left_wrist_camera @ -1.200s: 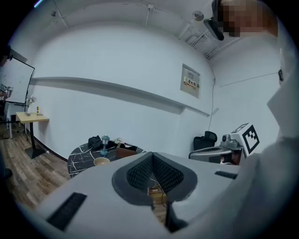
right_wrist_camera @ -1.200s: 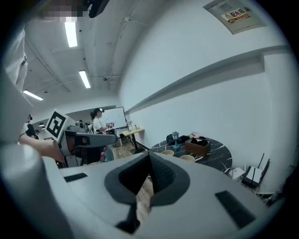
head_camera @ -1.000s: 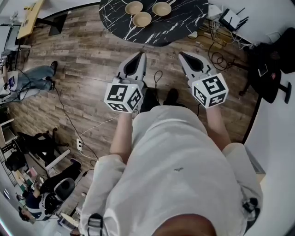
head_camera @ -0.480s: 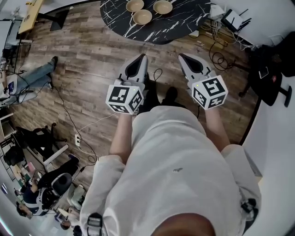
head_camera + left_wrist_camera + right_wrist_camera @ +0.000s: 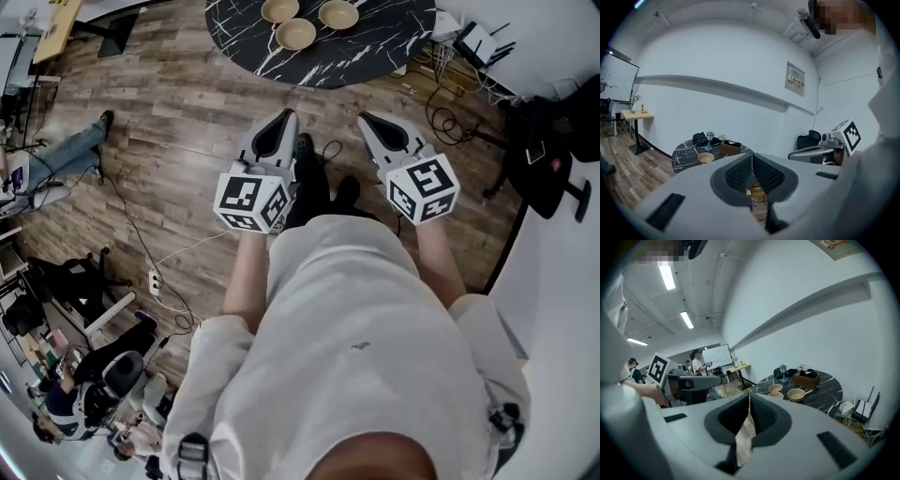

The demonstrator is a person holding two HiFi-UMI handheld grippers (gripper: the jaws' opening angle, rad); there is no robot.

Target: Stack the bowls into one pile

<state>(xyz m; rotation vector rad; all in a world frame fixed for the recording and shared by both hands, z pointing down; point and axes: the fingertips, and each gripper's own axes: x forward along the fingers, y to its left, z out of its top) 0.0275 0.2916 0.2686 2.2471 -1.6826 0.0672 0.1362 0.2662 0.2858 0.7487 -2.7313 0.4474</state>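
Three tan bowls (image 5: 296, 34) sit apart on a round black marble table (image 5: 375, 42) at the top of the head view, well ahead of both grippers. My left gripper (image 5: 289, 114) is held over the wooden floor, shut and empty. My right gripper (image 5: 364, 119) is beside it, and its jaws are opening by a thin slit with nothing between them. The right gripper view has its jaws (image 5: 749, 396) in front of the bowls (image 5: 795, 393) on the far table (image 5: 825, 390). Past the left gripper (image 5: 752, 154), that gripper's view shows one bowl (image 5: 706, 158).
A brown box (image 5: 806, 377) and a small lamp (image 5: 782, 372) stand at the back of the table. Cables and a power strip (image 5: 156, 281) lie on the floor at left. Black bags and a chair (image 5: 548, 141) stand at right. People sit at far left (image 5: 70, 150).
The table and bowls have drifted toward the top edge of the head view. A dark shoe has come forward between the grippers. The right gripper sits slightly lower in the view.
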